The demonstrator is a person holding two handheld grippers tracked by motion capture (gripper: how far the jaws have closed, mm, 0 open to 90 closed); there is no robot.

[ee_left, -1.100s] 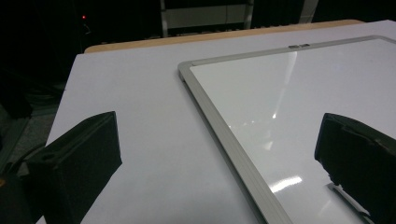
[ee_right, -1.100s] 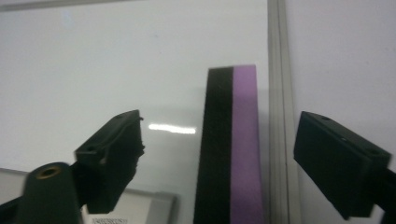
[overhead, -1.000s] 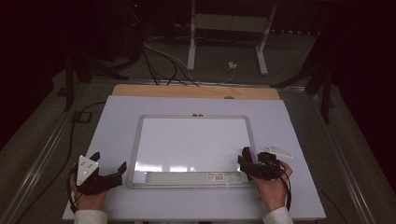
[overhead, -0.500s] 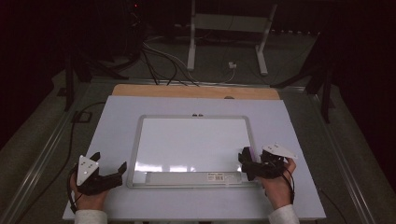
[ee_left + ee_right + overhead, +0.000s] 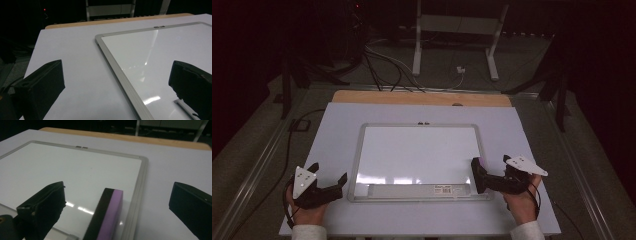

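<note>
Right gripper (image 5: 488,175) in person's right hand (image 5: 523,202), low over table at near right corner of silver-framed white whiteboard (image 5: 419,150), pointing left across frame; jaws just been opening, now wide, black-and-purple block eraser (image 5: 106,216) between them, pads off it. Eraser rests on board's right edge. Left gripper (image 5: 328,176) at near left corner, jaws spread, nothing held. Small label (image 5: 443,188) on board's tray, print too small to read.

A pale sheet (image 5: 337,130) covers the wooden table (image 5: 422,98), while beyond it cables (image 5: 387,65) trail across the grey floor beside a white stand (image 5: 457,30).
</note>
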